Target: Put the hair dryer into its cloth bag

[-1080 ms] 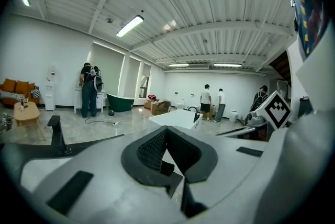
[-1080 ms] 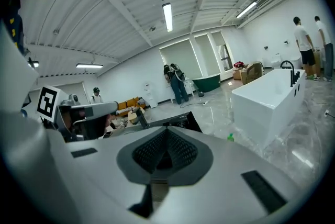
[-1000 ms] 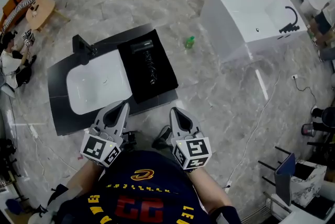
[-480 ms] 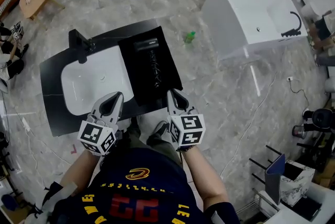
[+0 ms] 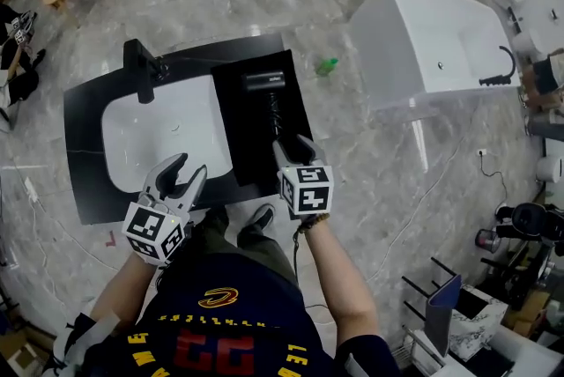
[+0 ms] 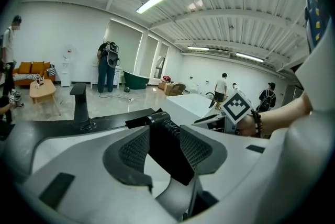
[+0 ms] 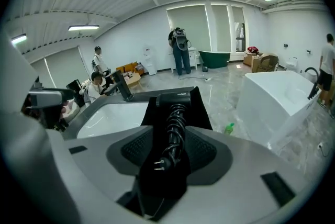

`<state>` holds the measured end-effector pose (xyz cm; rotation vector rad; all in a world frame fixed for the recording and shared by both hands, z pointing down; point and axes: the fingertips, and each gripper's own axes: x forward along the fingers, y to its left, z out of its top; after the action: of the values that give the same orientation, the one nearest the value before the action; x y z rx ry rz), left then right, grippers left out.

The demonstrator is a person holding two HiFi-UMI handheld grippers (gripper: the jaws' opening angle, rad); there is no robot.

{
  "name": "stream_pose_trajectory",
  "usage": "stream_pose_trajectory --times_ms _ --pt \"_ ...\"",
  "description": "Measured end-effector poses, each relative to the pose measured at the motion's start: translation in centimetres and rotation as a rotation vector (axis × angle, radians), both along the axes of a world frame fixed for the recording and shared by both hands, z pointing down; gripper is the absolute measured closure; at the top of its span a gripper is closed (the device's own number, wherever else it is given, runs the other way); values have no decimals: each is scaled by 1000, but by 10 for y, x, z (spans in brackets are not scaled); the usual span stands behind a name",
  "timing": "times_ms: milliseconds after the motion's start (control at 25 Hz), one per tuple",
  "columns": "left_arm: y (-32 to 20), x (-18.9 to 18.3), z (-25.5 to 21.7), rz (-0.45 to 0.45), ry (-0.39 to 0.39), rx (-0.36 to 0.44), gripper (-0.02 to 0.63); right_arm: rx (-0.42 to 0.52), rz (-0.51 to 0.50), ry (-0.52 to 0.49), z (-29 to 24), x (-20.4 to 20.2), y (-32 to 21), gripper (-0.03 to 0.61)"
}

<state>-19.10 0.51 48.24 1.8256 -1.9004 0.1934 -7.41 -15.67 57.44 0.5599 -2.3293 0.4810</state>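
Observation:
A black hair dryer (image 5: 264, 82) lies on a flat black cloth bag (image 5: 242, 133) on the right part of a black counter (image 5: 84, 146). Its coiled cord (image 5: 275, 113) runs toward me. My right gripper (image 5: 295, 146) hangs over the bag's near end, jaws opening; the cord and plug (image 7: 157, 165) show between the jaws and no pad presses on them. My left gripper (image 5: 182, 174) is over the counter's front edge by the basin, jaws opening with nothing gripped. In the left gripper view the dryer (image 6: 157, 119) and the right gripper's marker cube (image 6: 235, 107) lie ahead.
A white sink basin (image 5: 167, 124) with a black faucet (image 5: 141, 69) fills the counter's left part. A white bathtub (image 5: 432, 40) stands at the right and a green bottle (image 5: 327, 65) lies on the marble floor. Several people (image 7: 180, 50) stand far off.
Both grippers have moved forward and down from near my chest to the counter. Their jaws, shut before, now stand apart. The right one has reached the bag's near end.

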Motion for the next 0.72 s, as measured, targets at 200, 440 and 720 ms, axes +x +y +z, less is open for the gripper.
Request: stream_pose_trajectory --times_ms 200,440,720 --pt "20 -21 7 -57 19 -11 448 -21 -34 88 36 -28 -17 399" --pt "48 -46 15 -142 44 -20 448 -56 -65 237 75 -53 -31 356" --pt "62 -62 16 -189 40 -22 448 -81 -69 339 105 -64 -37 347"
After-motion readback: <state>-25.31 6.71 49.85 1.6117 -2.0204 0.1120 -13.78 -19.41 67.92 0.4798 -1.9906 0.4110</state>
